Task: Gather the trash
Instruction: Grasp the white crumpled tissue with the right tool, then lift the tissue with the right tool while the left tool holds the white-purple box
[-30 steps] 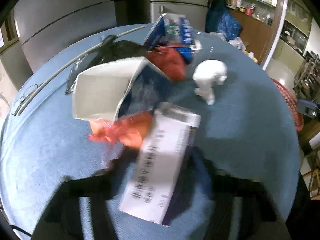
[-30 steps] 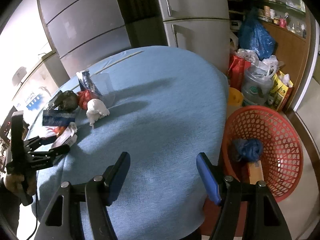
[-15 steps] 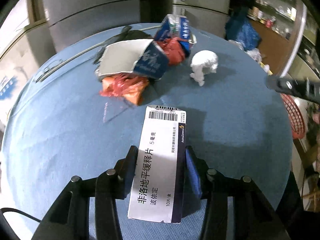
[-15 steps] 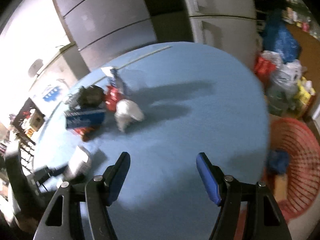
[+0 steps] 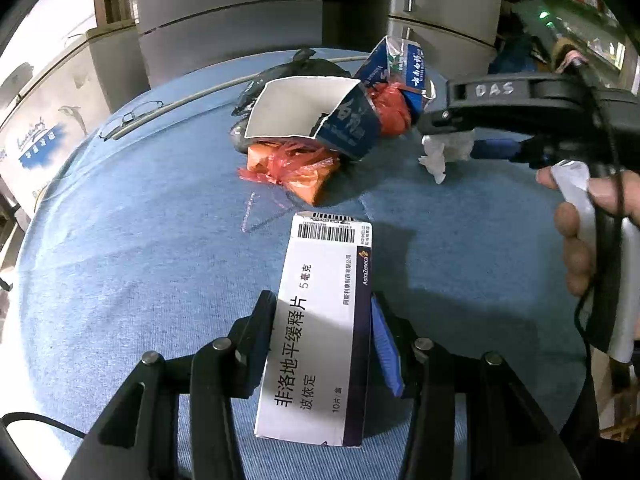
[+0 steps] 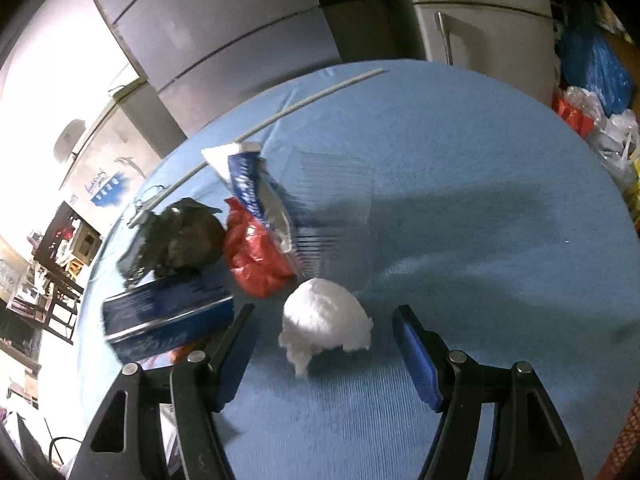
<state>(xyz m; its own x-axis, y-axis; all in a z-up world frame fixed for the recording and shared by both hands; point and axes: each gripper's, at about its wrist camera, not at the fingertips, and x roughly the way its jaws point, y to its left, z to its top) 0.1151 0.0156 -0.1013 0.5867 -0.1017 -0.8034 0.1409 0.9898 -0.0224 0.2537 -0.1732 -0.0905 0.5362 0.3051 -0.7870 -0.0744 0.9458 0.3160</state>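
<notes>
My left gripper (image 5: pixel 322 316) is shut on a white medicine box (image 5: pixel 320 332) with a barcode and holds it above the blue table (image 5: pixel 140 240). My right gripper (image 6: pixel 324 330) is open with its jaws on either side of a crumpled white tissue (image 6: pixel 324 316) on the table; it shows from the side in the left wrist view (image 5: pixel 452 128), over the tissue (image 5: pixel 442 152). A trash pile lies beyond: a torn blue carton (image 5: pixel 320 116), orange-red plastic (image 5: pixel 292 164), a red bag (image 6: pixel 252 256), a black bag (image 6: pixel 176 236) and a blue milk pack (image 6: pixel 252 188).
A thin grey rod (image 6: pixel 280 112) and wire glasses (image 5: pixel 128 118) lie at the table's far side. Grey cabinets (image 6: pixel 224 32) stand behind. Bags (image 6: pixel 592 92) crowd the floor at the right, and a red basket's rim (image 6: pixel 628 436) shows at the lower right.
My right gripper has swung left and closed in on the white tissue, now straddling it. My left gripper has lifted the medicine box and drawn back from the pile.
</notes>
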